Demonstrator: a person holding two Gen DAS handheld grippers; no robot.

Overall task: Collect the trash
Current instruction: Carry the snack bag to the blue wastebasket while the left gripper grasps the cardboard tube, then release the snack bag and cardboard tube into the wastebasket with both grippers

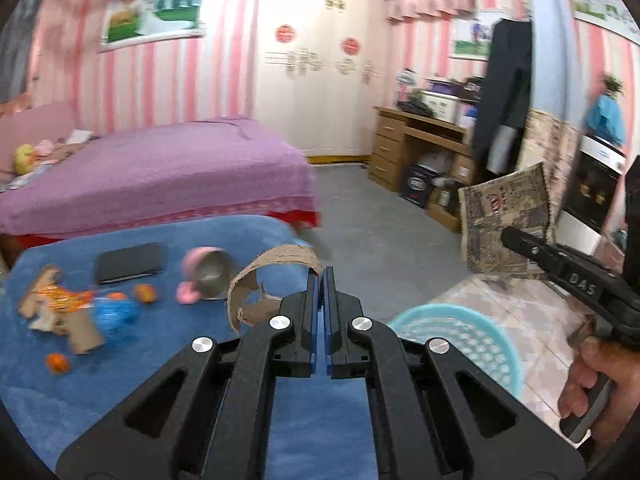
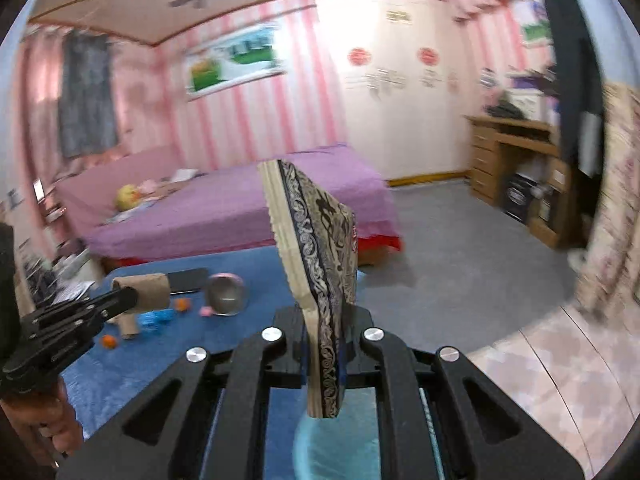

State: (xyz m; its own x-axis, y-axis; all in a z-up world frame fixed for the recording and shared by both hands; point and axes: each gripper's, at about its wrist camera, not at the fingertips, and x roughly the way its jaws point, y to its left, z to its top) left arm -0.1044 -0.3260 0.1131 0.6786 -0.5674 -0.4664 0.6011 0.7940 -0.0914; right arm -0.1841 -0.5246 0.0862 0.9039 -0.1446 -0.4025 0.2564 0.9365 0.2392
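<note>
My left gripper is shut on a torn brown cardboard tube, which curls away to the left above the blue cloth. The right wrist view shows that same left gripper with the tube at its tip. A flat patterned paper bag stands upright in my right gripper, which is shut on its lower edge. From the left wrist view, the right gripper holds the bag over the floor. A turquoise basket sits low between the two grippers, its rim under the bag.
On the blue cloth lie cardboard scraps, a crumpled blue wrapper, small orange pieces, a pink cup with a metal inside and a black flat case. A purple bed is behind, a wooden desk at the right.
</note>
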